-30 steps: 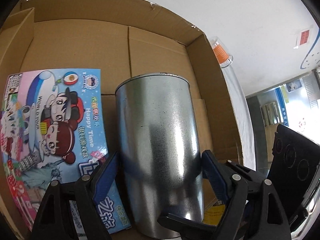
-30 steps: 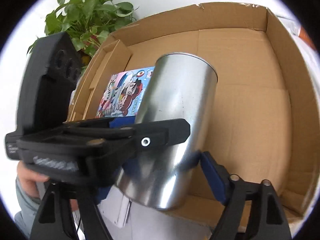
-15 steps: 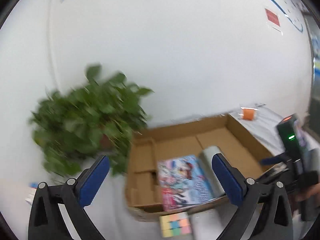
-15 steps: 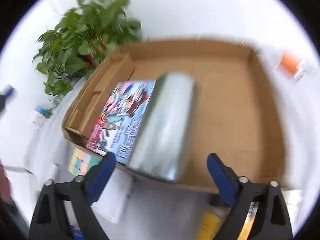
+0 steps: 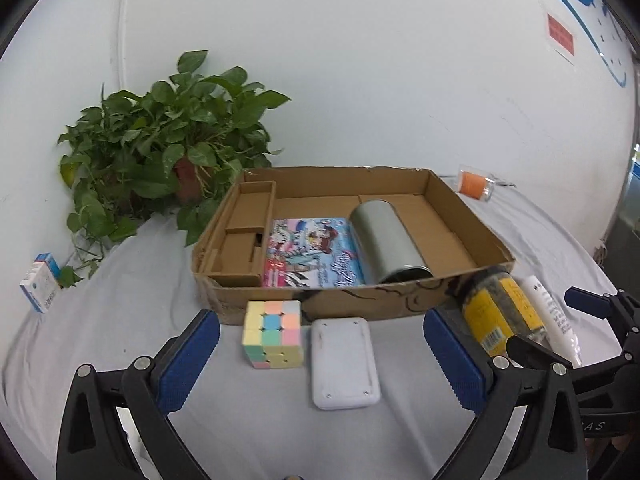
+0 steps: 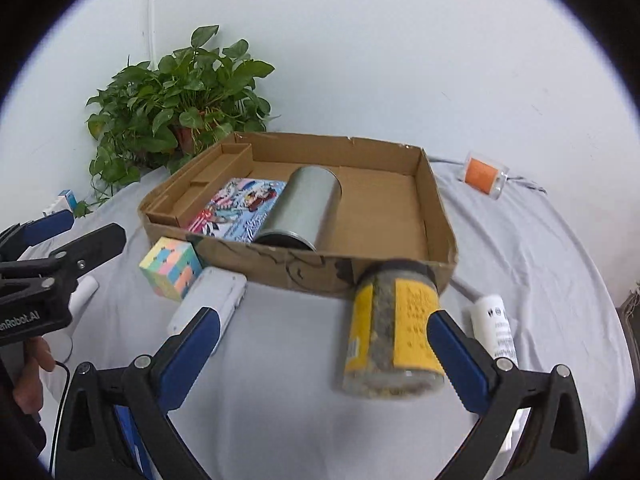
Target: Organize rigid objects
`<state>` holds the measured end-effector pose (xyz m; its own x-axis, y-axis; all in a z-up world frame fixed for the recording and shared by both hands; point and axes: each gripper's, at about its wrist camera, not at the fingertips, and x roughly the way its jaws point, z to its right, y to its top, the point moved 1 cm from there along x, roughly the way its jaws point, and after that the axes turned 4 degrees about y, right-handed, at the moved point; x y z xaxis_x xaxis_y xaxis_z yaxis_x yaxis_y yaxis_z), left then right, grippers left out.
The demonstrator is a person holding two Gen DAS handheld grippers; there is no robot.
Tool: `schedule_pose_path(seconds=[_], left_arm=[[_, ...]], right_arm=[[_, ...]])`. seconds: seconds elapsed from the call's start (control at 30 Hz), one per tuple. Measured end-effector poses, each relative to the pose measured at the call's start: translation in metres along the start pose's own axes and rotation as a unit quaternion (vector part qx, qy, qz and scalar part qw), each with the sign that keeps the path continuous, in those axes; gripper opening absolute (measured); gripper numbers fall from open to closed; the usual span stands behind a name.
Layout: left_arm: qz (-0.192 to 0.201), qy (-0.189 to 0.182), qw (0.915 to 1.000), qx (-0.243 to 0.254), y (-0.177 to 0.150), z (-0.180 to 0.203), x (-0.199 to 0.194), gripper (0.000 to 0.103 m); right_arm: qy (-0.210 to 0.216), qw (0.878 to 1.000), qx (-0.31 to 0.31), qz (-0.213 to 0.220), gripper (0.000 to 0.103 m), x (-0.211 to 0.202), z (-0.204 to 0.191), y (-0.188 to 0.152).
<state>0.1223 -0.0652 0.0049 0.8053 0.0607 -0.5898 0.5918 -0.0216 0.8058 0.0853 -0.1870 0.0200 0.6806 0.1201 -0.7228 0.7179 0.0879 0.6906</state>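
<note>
Both grippers — left gripper (image 5: 320, 354), right gripper (image 6: 318, 344) — have let go, jaws wide, of the metal can (image 5: 387, 244) lying well ahead in the box (image 5: 360, 304).

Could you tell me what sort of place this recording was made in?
Probably an office or lab room set up for recording: a table under a grey cloth, a plain white wall with a blue painted graphic and red notice, and a green potted plant beside a brown cardboard tray.

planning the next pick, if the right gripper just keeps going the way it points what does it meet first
Most likely the yellow-labelled jar, lying on its side just ahead of the open right gripper, slightly toward its right jaw. Depth is hard to judge; beyond it stands the cardboard box.
</note>
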Motion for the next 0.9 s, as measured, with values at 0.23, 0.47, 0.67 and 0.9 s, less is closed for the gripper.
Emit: schedule_pose_path(seconds=[0.23, 0.47, 0.67, 0.9], left_arm=[[-0.073, -0.081, 0.9934, -0.034, -0.005, 0.003, 0.032, 0.043], [-0.103, -0.099, 0.9883, -0.053, -0.01, 0.009, 0.05, 0.102], [-0.154, -0.152, 0.9753, -0.047, -0.016, 0.021, 0.073, 0.102], [-0.27, -0.223, 0.9325, -0.089, -0.036, 0.03, 0.127, 0.101]], right_arm=[[0.027, 0.998, 0.055, -0.006, 0.103, 0.003, 0.048, -0.008], [0.079, 0.986, 0.121, -0.079, 0.09, 0.059, 0.101, -0.01], [0.118, 0.982, 0.08, -0.121, 0.075, 0.069, 0.067, -0.018], [0.266, 0.942, 0.098, -0.18, 0.076, 0.078, 0.019, -0.03]])
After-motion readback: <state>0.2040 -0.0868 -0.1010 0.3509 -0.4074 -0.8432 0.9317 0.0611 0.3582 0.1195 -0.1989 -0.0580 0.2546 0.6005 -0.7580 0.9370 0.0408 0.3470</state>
